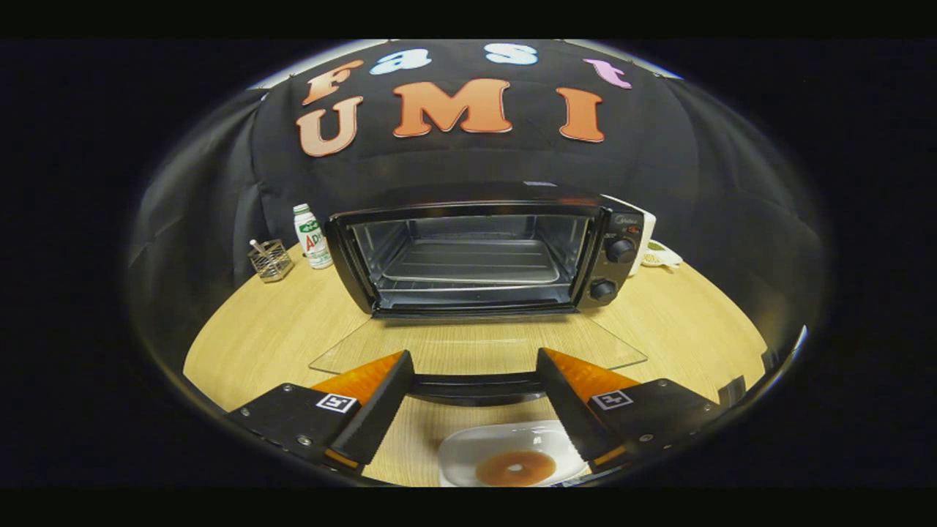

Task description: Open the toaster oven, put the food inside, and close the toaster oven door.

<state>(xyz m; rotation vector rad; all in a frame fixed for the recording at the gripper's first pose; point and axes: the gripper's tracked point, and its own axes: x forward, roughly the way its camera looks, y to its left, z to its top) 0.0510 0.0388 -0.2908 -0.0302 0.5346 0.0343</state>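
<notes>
the toaster oven is sitting on the wooden surface with its glass door lying fully open, folded down flat toward the claw. the door's dark handle bar is running across between the two fingers, near their tips. whether the fingers are touching the bar is hard to tell. inside the oven cavity a wire rack is showing, with nothing resting on it. two round knobs are standing one above the other on the oven's right-hand panel.

the claw is spreading wide, its fingers set well apart and gripping nothing, pointing straight at the open oven.

the food, a ring-shaped brown doughnut, is lying on a white rectangular plate on the surface, below and between the fingers, closer to the camera than the door handle. the right finger is overlapping the plate's right end from this angle.

to the left of the oven, a white bottle with a green cap is standing upright just beside the oven's corner, and a small wire basket holding a thin stick-like item is sitting a little further left. behind the oven's right side a white object is peeking out, and something pale is lying on the surface next to it; what these are is unclear.
</notes>
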